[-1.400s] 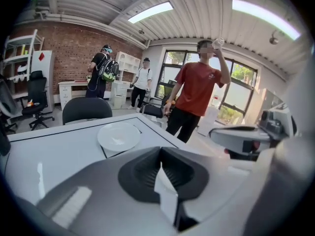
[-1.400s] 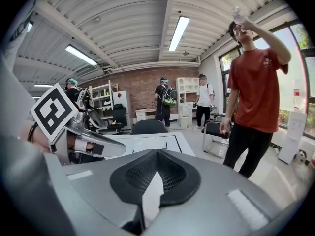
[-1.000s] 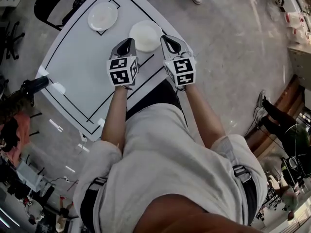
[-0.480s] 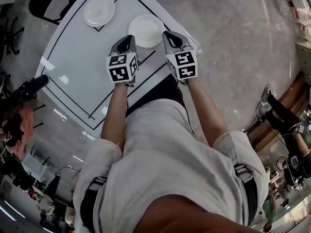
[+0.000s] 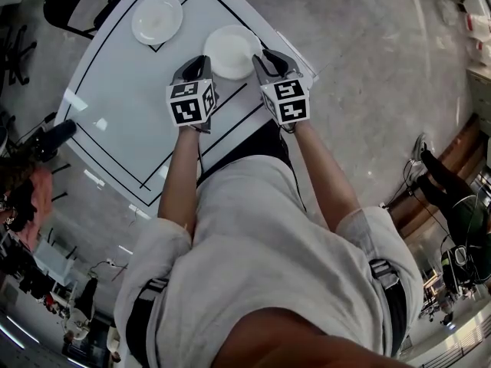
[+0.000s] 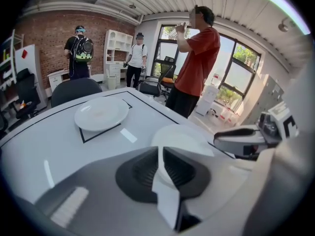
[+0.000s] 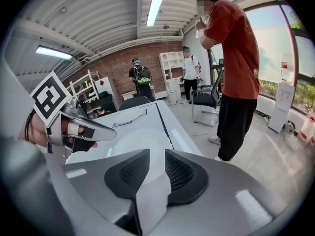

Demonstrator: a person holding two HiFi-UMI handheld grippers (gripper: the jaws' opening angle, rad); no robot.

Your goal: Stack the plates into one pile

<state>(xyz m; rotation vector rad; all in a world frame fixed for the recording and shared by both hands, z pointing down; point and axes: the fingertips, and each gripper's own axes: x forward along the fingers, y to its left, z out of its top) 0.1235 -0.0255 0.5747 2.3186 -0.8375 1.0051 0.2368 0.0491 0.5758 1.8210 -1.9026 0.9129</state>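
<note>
Two white plates lie apart on the white table. The far plate sits on a black-lined corner mark. The near plate lies close to the table's right edge, between my two grippers. My left gripper is shut and holds nothing, its tips just left of the near plate. My right gripper hangs at that plate's right rim. Its jaws are opening with nothing between them, and the plate shows beyond the gap.
Black lines run across the table top. A dark office chair stands behind the far left side. A person in a red shirt stands by the far right corner, and two more people are at the back wall.
Both grippers have sunk and moved toward the near plate, now flanking it. The right gripper's jaws have parted; the left stays shut.
</note>
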